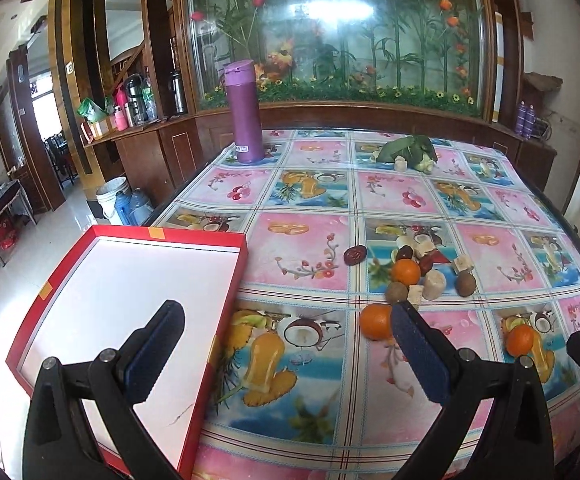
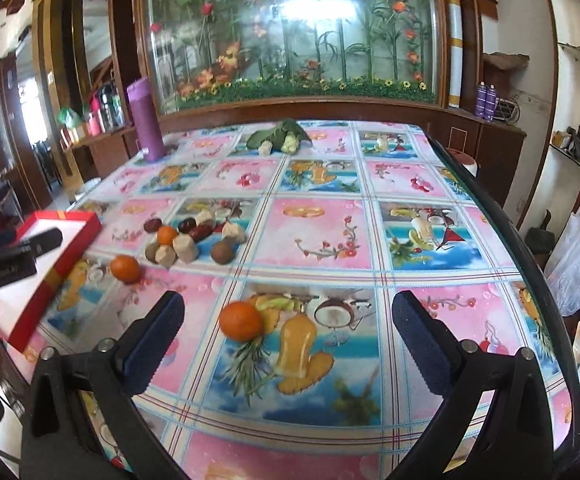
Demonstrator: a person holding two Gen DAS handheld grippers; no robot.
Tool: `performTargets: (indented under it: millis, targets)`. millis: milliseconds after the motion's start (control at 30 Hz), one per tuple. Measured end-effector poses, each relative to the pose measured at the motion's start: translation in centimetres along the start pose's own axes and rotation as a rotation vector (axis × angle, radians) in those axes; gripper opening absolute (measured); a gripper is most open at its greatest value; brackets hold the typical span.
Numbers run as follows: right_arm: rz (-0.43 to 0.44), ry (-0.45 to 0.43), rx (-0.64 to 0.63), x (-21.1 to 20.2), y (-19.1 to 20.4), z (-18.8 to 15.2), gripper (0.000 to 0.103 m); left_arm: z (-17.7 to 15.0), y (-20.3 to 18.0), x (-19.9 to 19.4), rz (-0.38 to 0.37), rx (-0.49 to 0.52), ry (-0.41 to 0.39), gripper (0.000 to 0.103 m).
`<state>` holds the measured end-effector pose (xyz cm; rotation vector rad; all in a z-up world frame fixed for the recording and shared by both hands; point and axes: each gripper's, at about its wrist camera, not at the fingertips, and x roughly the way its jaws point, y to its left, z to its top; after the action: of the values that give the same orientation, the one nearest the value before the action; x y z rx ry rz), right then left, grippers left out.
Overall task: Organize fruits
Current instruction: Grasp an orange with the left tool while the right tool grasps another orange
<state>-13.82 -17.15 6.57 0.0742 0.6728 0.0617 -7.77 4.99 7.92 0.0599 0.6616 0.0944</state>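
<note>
Both grippers are being held wide open, nothing gripped. Left gripper [image 1: 286, 360] is being hovered over the red tray's [image 1: 226, 300] edge, an orange [image 1: 375, 322] just beside its right finger. Right gripper [image 2: 286, 344] is being aimed at another orange [image 2: 241, 320]. Only the right view is showing the white plastic bag [image 2: 578, 260]; the fruit pile [image 2: 188, 242] is being shown by both.

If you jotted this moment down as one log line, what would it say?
left gripper: open, empty, by red box | right gripper: open, empty, nearest orange between jaws | box: no fruit | fruit pile: untouched
</note>
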Motion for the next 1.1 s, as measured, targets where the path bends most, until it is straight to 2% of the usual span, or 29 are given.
performTargets:
  millis: [133, 300, 467, 700, 800, 833, 867, 967, 1033, 1100]
  targets:
    - [0.02, 0.042, 0.018, 0.9, 0.0, -0.3, 0.103, -0.3, 0.4, 0.3, -0.005, -0.01, 0.019, 0.102]
    - [0.037, 0.095, 0.027, 2.2, -0.3, -0.5, 0.102, -1.3, 1.2, 0.8, -0.059, -0.029, 0.044, 0.102]
    - [0.055, 0.147, 0.003, 3.6, 0.6, -0.4, 0.093, -2.7, 2.0, 1.5, -0.115, -0.047, 0.083, 0.102]
    - [0.077, 0.228, -0.015, 5.8, 2.1, -0.5, 0.075, -2.9, 2.2, 1.0, -0.086, -0.008, 0.074, 0.102]
    - [0.073, 0.27, 0.007, 6.8, 2.1, -0.7, 0.064, -2.4, 1.6, 1.3, -0.099, 0.021, 0.081, 0.102]
    - [0.076, 0.282, 0.012, 7.0, 2.0, -0.8, 0.057, -2.2, 1.2, 1.6, -0.11, 0.03, 0.092, 0.102]
    - [0.083, 0.299, 0.019, 7.3, 2.0, -0.9, 0.048, -2.1, 1.0, 1.9, -0.118, 0.035, 0.102, 0.101]
    - [0.097, 0.301, 0.041, 7.5, 1.6, -1.0, 0.034, -1.9, -0.4, 2.9, -0.128, 0.064, 0.129, 0.094]
    - [0.111, 0.288, 0.065, 7.5, 1.3, -1.1, 0.034, -1.8, -1.3, 3.7, -0.149, 0.079, 0.148, 0.091]
    - [0.132, 0.273, 0.099, 7.5, 0.8, -1.3, 0.034, -1.7, -2.3, 4.7, -0.165, 0.084, 0.186, 0.081]
